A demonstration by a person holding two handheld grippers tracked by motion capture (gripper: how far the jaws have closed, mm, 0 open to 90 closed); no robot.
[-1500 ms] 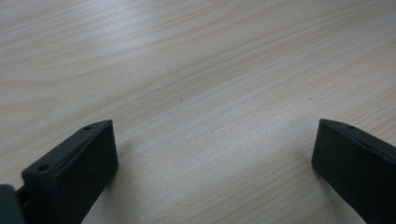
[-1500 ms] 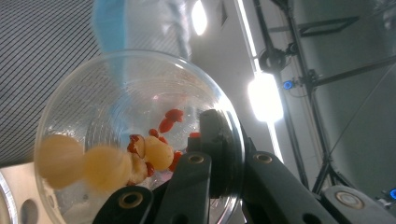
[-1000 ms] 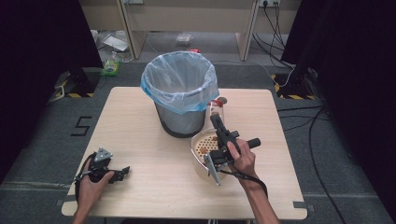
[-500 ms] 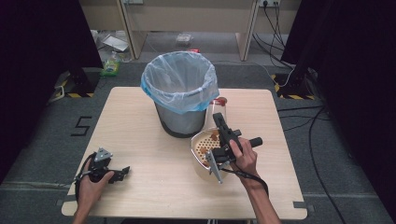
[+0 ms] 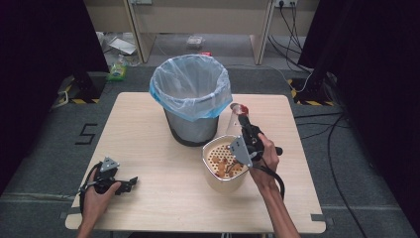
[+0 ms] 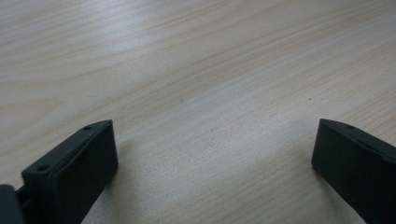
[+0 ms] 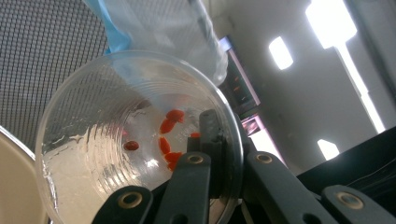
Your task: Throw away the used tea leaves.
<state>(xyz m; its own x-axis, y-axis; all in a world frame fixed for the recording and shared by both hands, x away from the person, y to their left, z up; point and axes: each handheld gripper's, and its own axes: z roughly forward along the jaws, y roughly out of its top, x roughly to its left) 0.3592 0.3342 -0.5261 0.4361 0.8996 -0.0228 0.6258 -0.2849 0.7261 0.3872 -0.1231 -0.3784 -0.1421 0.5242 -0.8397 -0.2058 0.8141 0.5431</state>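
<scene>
My right gripper is shut on the rim of a clear plastic cup, held tilted above the far right edge of a cream strainer bowl. In the right gripper view the cup faces me mouth-on, with the right gripper pinching its wall and a few red pieces clinging inside. Orange-red bits lie in the strainer. My left gripper rests on the wooden table at the near left. In its own view the left gripper stands open over bare wood.
A grey mesh waste bin lined with a blue-rimmed plastic bag stands at the table's middle back, just left of the cup. Cables and clutter lie on the floor beyond the table.
My right gripper has carried the cup a little up and to the right over the strainer. The left gripper has stayed where it was.
</scene>
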